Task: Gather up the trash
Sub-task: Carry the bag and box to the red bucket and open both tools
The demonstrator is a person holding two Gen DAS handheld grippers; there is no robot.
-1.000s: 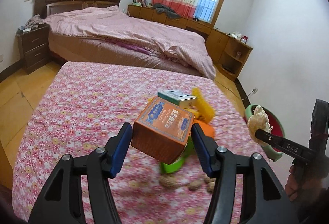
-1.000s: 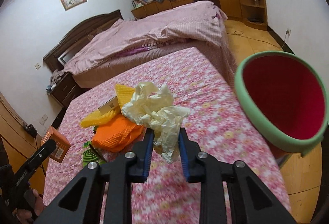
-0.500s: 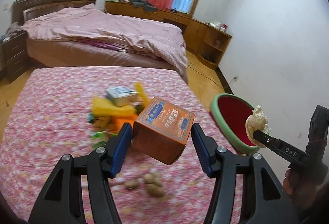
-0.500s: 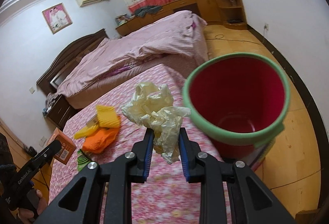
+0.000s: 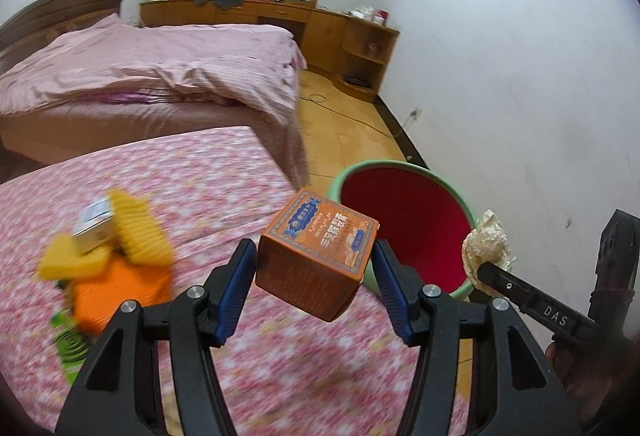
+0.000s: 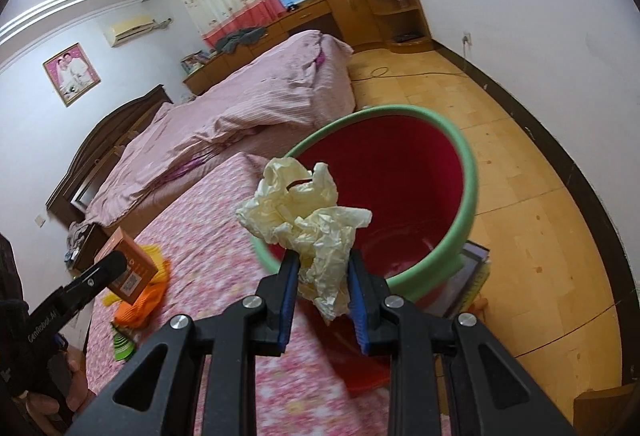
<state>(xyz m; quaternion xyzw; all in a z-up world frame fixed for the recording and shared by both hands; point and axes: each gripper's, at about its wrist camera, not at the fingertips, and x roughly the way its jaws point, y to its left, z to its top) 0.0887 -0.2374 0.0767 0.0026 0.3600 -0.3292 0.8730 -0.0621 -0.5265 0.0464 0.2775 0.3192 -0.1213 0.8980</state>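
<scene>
Left gripper (image 5: 314, 278) is clamped on an orange box (image 5: 316, 260): rigid cardboard, cube-like, printed blue-and-orange label on the top face, held tilted at frame centre with a blue pad pressed on each side. Right gripper (image 6: 323, 282) is clenched on a crumpled plastic wad (image 6: 308, 224), cream-coloured, thin and wrinkled, bulging above and below the pads at frame centre.

Bin (image 6: 468, 196) is a round plastic bucket, smooth red inside with a pale green rim; in the right wrist view it fills the middle, directly behind the wad. In the left wrist view the bin (image 5: 424, 172) sits right of centre, just behind the box, and the wad (image 5: 486, 252) shows at its right rim.

Floral bedspread (image 5: 192, 180) is pink patterned cloth, lower left. On it, left of frame, lies a blurred pile: orange cloth (image 5: 116, 288), ribbed yellow pieces (image 5: 136, 228) and a small pale box (details smeared by motion).

Versus 0.5 s ago: the bin looms larger and nearer centre in both views; the pile has slid toward the left edge; both grasps are unchanged.

Pose: both tools point toward the bin, left one over the bedspread edge, right one raised at the rim.
</scene>
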